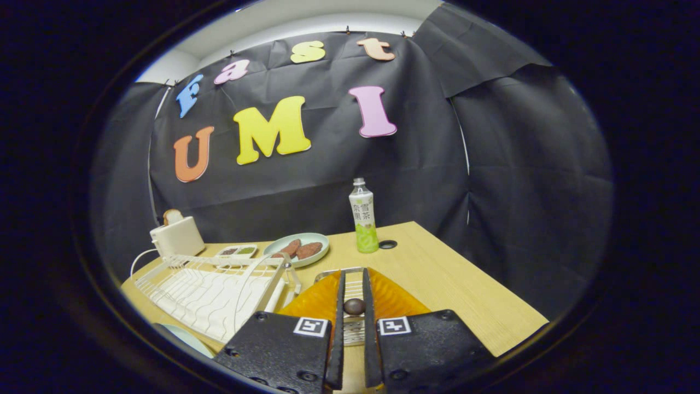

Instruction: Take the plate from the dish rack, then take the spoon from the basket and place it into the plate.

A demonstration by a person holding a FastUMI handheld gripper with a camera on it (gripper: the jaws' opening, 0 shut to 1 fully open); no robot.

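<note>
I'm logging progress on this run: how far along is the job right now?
Done, it seems: the dish rack holds no plate, and a pale plate edge lies beside it. In hand: the claw is closed on a dark rounded piece, apparently the spoon, over the orange basket. Left: lift it out and set it in that plate.
</note>
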